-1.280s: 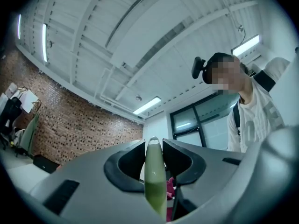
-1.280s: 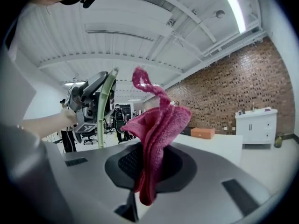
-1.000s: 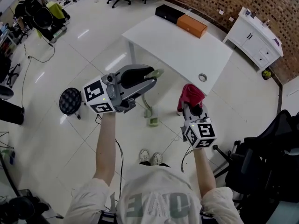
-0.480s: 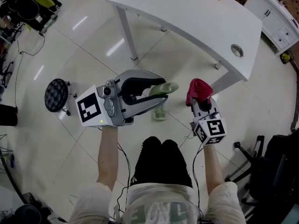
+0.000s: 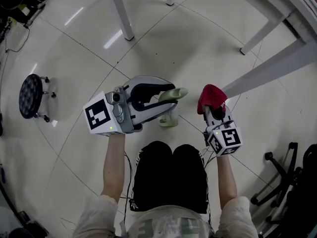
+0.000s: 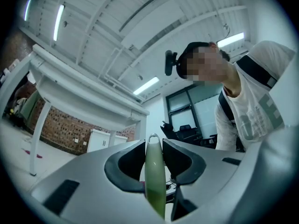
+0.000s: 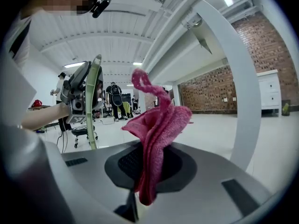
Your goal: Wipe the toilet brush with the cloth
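Pale green plastic makes up the long, thin toilet brush (image 5: 176,92), which looks light and stiff, with a smooth shaft that could slip or twist. The left gripper (image 5: 166,97) is clamped narrowly on it just below the loop at its top end, a sound hold, and the shaft hangs down toward the floor. The crumpled red terry cloth (image 7: 156,125) is soft, limp and grippy. The right gripper (image 5: 212,112) pinches it by a fold, so the loose bulk stands beyond the jaws, just beside the brush but apart from it. That bulk is probably the part to wrap round the shaft.

Around them are a glossy pale tiled floor (image 5: 74,58), a white table (image 5: 277,66) overhead with slanting legs near the right gripper, a black office chair base (image 5: 277,182) and a round black stool (image 5: 30,94), both well apart. A small pale green piece (image 5: 168,119) sits below the brush; I cannot tell whether it is a holder or the brush head. Nothing blocks the gap.
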### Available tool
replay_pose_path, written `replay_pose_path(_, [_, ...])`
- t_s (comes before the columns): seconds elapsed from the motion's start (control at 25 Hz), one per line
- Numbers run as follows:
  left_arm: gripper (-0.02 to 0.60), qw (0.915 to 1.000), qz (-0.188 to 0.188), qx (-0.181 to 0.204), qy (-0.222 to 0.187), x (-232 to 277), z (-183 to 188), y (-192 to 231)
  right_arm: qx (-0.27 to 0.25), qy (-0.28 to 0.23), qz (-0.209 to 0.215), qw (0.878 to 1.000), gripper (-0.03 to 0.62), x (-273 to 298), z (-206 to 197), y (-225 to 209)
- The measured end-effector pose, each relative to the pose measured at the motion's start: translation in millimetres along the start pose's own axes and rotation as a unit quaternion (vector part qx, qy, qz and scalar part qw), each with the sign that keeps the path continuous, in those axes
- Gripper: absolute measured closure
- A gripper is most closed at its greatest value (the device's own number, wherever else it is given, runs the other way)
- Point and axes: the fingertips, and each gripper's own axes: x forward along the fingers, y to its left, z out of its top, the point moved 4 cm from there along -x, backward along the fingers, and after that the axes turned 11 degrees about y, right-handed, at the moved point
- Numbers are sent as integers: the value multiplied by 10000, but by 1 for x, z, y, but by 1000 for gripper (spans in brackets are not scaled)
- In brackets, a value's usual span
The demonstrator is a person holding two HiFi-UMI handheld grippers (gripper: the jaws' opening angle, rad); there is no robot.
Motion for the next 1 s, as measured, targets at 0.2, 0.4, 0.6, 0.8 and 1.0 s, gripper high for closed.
replay_pose_path(0.2, [460,9996,134,-268,5,-7,-40,11,196,96,-80,9997,562,-2,-29,-10])
replay_pose_path(0.4, [460,9992,225,-318,74,-7,-66,13,274,143,-202,9993,562,-4,-48,-17])
replay_pose_path(0.6, [462,9994,160,-303,-2,-7,-92,10,274,178,-186,9993,562,-11,-63,-17])
replay_pose_path(0.8, [460,9989,195,-413,-63,-7,-121,13,241,294,-226,9990,562,-16,-80,-20])
replay_pose_path(1.0, [460,9979,310,-501,-253,-10,-136,14,255,432,-244,9984,562,-19,-95,-22])
